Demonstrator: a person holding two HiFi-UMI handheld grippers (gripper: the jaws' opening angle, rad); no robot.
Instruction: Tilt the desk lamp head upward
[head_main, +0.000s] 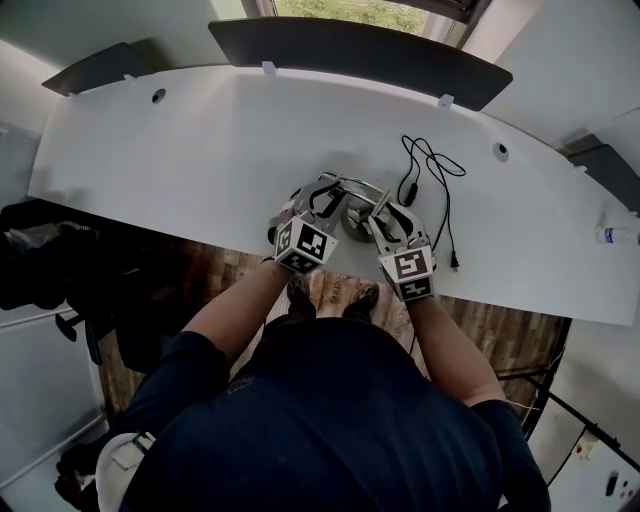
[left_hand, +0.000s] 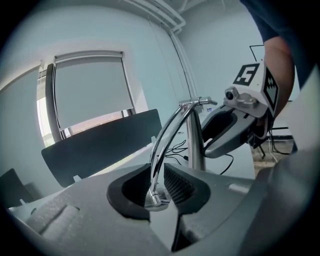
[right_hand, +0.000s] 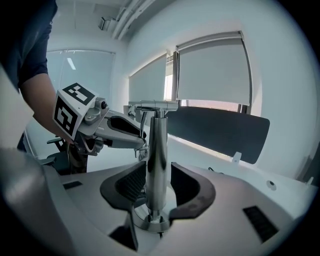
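A chrome desk lamp (head_main: 358, 208) stands near the front edge of the white desk (head_main: 180, 150). Its upright post (right_hand: 157, 150) rises from a round base (right_hand: 150, 221), and a thin curved arm (left_hand: 164, 137) bends down from the top. My right gripper (right_hand: 157, 189) is open, with the post between its pads and a gap on each side. My left gripper (left_hand: 159, 189) is open around the lower end of the curved arm, which hangs between its pads. In the head view the left gripper (head_main: 318, 192) and right gripper (head_main: 385, 208) flank the lamp.
A black cable (head_main: 436, 172) loops across the desk to the right of the lamp. A dark divider panel (head_main: 360, 50) runs along the desk's far edge. A black chair (head_main: 40, 262) stands at the left, below the desk edge.
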